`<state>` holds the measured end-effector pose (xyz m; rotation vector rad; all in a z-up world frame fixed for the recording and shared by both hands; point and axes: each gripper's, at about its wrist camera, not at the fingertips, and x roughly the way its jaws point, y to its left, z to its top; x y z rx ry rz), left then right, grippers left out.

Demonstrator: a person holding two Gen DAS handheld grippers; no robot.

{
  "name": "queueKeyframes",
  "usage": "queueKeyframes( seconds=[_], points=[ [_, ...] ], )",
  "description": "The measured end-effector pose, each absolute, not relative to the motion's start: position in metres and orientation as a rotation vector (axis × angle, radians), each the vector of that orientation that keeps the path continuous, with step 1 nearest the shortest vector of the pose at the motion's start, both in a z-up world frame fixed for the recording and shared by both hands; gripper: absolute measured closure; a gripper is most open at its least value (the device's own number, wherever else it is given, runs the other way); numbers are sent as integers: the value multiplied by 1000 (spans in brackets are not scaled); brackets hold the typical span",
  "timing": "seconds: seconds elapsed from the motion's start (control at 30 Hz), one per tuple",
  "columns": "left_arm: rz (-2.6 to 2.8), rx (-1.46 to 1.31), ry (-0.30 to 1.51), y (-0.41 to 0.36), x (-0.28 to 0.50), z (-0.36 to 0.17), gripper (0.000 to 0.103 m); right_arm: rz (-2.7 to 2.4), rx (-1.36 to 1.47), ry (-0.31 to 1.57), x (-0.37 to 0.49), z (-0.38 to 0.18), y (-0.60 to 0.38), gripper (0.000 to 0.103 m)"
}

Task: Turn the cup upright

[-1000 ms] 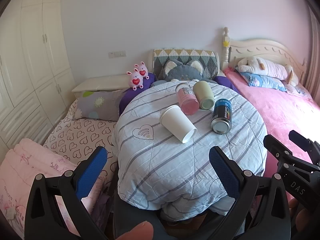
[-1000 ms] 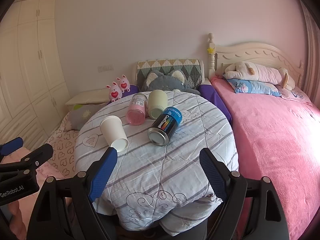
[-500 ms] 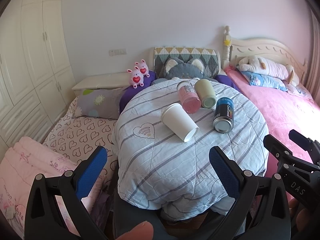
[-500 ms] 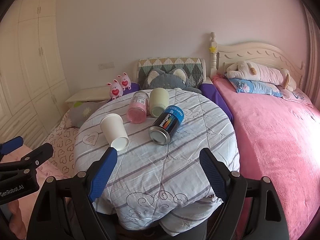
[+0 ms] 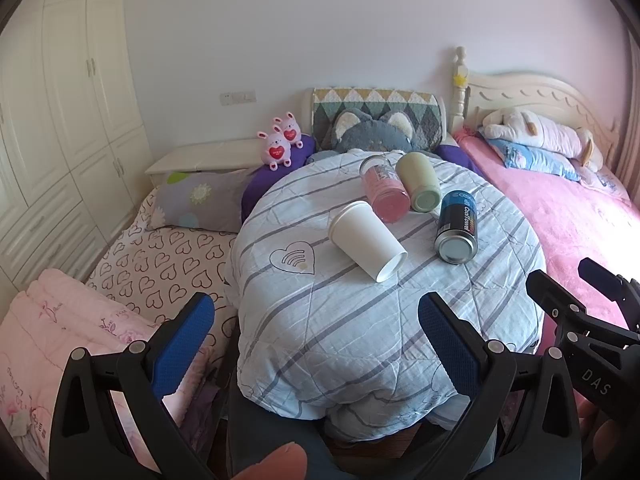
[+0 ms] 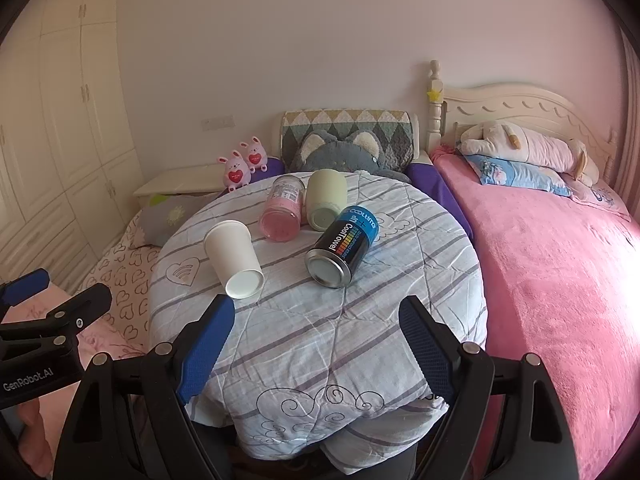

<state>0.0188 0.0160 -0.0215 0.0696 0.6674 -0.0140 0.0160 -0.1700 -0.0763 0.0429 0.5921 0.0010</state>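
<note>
A white paper cup [image 5: 366, 245] [image 6: 234, 257] lies on its side on the round table covered in a striped cloth [image 5: 360, 320] [image 6: 320, 332]. A pink jar [image 5: 385, 193] [image 6: 282, 213], a pale green cup [image 5: 419, 187] [image 6: 325, 200] and a blue-black can [image 5: 457, 227] [image 6: 344, 247] also lie on their sides further back. My left gripper [image 5: 316, 320] is open and empty, short of the table's near edge. My right gripper [image 6: 318, 320] is open and empty over the near edge.
A pink bed [image 6: 560, 280] with plush toys lies to the right. A heart-patterned mattress [image 5: 160, 260] and folded pink quilt [image 5: 48, 340] lie to the left. Cushions and two pink plush rabbits [image 5: 280, 146] sit behind the table. White wardrobes [image 5: 60, 120] stand at far left.
Both grippers have edged slightly forward toward the table; the objects appear a little nearer. Nothing on the table has moved.
</note>
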Motion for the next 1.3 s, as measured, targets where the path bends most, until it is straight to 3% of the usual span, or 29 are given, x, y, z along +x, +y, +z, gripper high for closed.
queueKeyframes(
  seconds=[0.63, 1.0, 1.3],
  points=[
    [9, 68, 711, 20, 56, -33, 0, 9, 21, 636, 44, -80, -167, 18],
    [48, 31, 759, 29, 146, -36, 0, 1, 15, 758, 143, -88, -171, 18],
    [73, 26, 807, 28, 239, -40, 0, 3, 4, 888, 274, -97, -178, 18]
  ],
)
